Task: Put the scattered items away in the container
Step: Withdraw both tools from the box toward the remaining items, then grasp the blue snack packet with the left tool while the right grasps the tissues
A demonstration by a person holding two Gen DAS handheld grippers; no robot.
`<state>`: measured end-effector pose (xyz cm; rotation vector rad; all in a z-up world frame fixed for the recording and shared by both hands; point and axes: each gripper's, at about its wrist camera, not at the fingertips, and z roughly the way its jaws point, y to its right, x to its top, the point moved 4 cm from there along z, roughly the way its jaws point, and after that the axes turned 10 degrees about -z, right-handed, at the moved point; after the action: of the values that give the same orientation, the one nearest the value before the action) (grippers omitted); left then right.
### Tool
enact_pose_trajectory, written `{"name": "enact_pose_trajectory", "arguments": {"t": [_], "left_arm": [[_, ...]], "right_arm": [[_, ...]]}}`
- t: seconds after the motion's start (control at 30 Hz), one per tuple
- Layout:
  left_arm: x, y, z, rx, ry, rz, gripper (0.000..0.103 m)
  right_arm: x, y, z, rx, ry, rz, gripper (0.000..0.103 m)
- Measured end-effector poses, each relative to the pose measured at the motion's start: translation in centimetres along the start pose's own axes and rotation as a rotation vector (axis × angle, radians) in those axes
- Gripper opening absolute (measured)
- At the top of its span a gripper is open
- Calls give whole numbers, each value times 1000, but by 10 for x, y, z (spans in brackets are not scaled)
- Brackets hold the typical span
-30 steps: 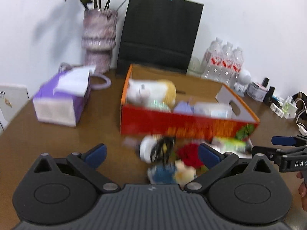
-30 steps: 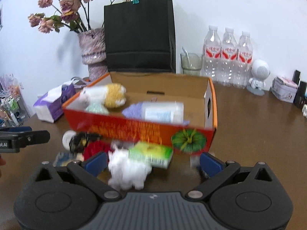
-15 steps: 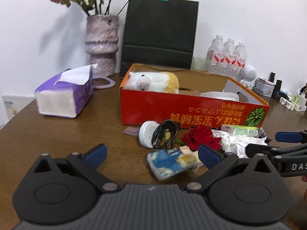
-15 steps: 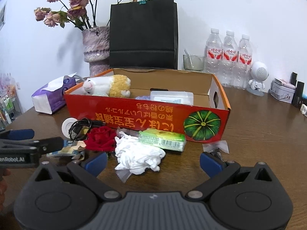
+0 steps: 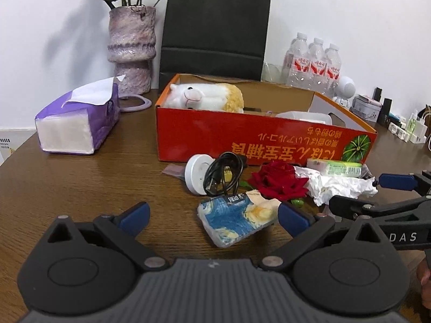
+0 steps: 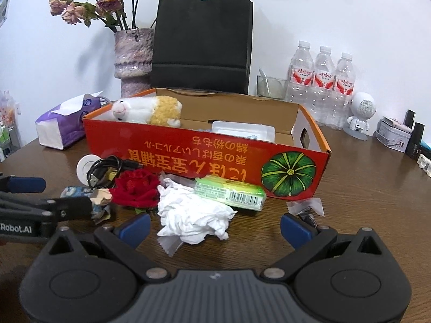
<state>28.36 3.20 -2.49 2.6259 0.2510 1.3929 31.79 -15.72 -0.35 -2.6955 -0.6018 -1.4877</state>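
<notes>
Both views sit lower and closer to the clutter than before. The left gripper gapes wide, empty, blue pack at its 12 o'clock. The right gripper gapes wide around the crumpled tissue.

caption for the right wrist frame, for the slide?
Open right gripper faces crumpled white tissue, red rose and green pack in front of the orange box.

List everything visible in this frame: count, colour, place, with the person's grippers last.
Cardboard box: 1, red-orange, table centre.
Plush toy: 1, white and yellow, in box.
Plastic case: 1, clear, in box.
Rose: 1, red, before box.
Crumpled tissue: 1, white, before box.
Green pack: 1, before box.
Cable: 1, black, on white disc.
Blue pack: 1, front.
Tissue pack: 1, purple, left.
Vase, black bag: behind box.
Bottles: 3, right.
Left gripper, right gripper: open.
</notes>
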Motion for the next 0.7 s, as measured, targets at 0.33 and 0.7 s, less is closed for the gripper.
{"name": "enact_pose_trajectory", "arguments": {"t": [0.33, 0.7], "left_arm": [[-1, 5, 11, -68, -63, -1, 76], [-3, -1, -3, -115, -33, -24, 29]], "right_arm": [[5, 1, 18, 88, -31, 30, 64], [0, 2, -3, 90, 36, 60, 14]]}}
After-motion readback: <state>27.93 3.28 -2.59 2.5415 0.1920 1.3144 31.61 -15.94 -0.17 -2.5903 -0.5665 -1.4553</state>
